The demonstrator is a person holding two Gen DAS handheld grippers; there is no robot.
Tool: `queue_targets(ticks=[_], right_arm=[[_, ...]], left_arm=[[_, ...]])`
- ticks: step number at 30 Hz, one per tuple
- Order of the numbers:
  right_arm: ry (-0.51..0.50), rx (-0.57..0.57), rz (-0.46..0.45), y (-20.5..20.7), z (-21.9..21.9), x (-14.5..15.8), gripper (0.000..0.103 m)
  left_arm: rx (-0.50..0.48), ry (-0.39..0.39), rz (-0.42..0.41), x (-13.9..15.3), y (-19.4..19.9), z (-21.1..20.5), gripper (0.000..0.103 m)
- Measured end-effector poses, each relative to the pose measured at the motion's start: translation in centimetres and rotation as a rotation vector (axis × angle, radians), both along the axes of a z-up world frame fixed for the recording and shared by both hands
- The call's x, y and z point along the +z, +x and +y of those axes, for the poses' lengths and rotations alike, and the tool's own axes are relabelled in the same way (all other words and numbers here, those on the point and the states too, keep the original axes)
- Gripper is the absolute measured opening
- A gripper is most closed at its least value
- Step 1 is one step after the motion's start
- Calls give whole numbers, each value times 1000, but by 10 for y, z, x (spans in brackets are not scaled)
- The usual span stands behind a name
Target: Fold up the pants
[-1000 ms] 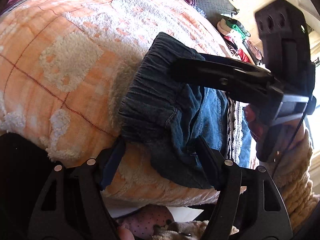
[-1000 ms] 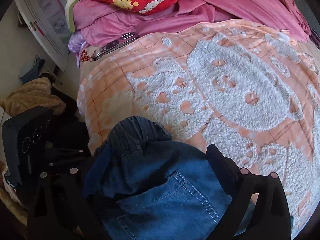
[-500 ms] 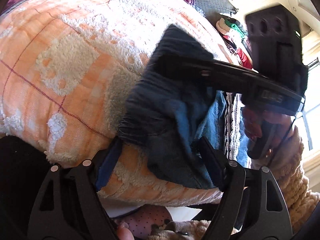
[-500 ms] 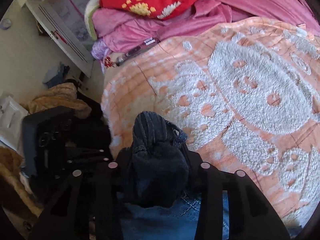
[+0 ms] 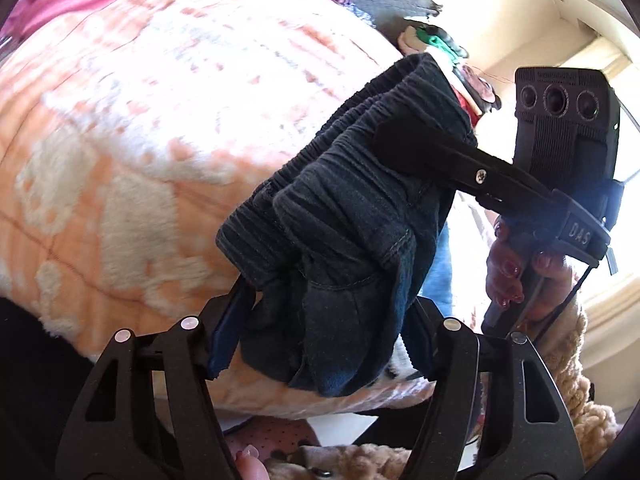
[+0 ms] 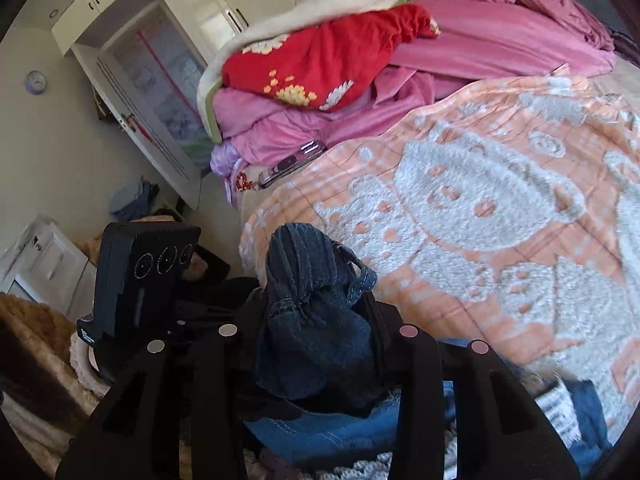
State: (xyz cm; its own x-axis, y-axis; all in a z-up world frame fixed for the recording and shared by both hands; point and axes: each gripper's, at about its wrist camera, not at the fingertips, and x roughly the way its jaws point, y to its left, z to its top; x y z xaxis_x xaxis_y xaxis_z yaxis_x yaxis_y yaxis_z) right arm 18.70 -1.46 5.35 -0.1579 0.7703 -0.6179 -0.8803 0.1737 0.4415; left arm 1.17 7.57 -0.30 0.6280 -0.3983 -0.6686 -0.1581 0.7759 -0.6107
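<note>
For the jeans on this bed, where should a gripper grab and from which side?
Take the jeans at the gathered elastic waistband, coming in from the near bed edge over the orange blanket. The ribbed band bunches thick, so it fills both the left gripper and right gripper.

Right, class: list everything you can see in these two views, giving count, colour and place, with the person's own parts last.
Pants: one, dark blue denim, waistband bunched and lifted at the near bed edge, held by both claws.
Blanket: one, orange and white, covering the bed.
Bedding pile: pink, with a red flowered piece, far end.
Phone: one, by the pink bedding.
Cabinet: white, beside the bed.
Left claw: black, closed on pants.
Right claw: black, closed on pants.
Hand: one, on the right claw's handle.
</note>
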Motion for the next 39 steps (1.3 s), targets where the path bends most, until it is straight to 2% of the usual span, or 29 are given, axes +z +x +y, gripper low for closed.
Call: queue_targets(ticks=[10, 15, 16, 17, 19, 22, 26, 30, 32, 34, 37, 39], right_arm=[[39, -77, -29, 13, -58, 11, 37], [50, -107, -32, 18, -81, 7, 41], [54, -120, -28, 19, -87, 6, 49], [66, -142, -15, 21, -95, 5, 61], [110, -205, 31, 28, -117, 4, 73], [134, -298, 50, 33, -149, 0, 76], [62, -417, 21, 32, -180, -10, 77], [-17, -467, -26, 16, -191, -19, 77], [-58, -468, -41, 7, -195, -27, 77], [-144, -478, -64, 1, -193, -39, 77], [-282, -514, -163, -4, -194, -56, 76], [-282, -537, -143, -1, -201, -63, 76]], left_arm=[[-88, 56, -14, 15, 22, -55, 59], [-105, 72, -5, 14, 30, -70, 59], [-107, 71, -9, 14, 31, -72, 59], [-107, 69, -15, 14, 31, -74, 60], [-124, 53, -34, 15, 32, -79, 60], [-197, 48, -42, 11, 34, -93, 60], [-304, 46, -25, 1, 34, -118, 60], [-395, 64, -2, -10, 34, -148, 63], [-407, 99, 5, -14, 34, -155, 64], [-410, 101, 1, -14, 32, -156, 64], [-414, 100, -11, -10, 22, -156, 65], [-406, 104, -17, -6, 21, -155, 65]])
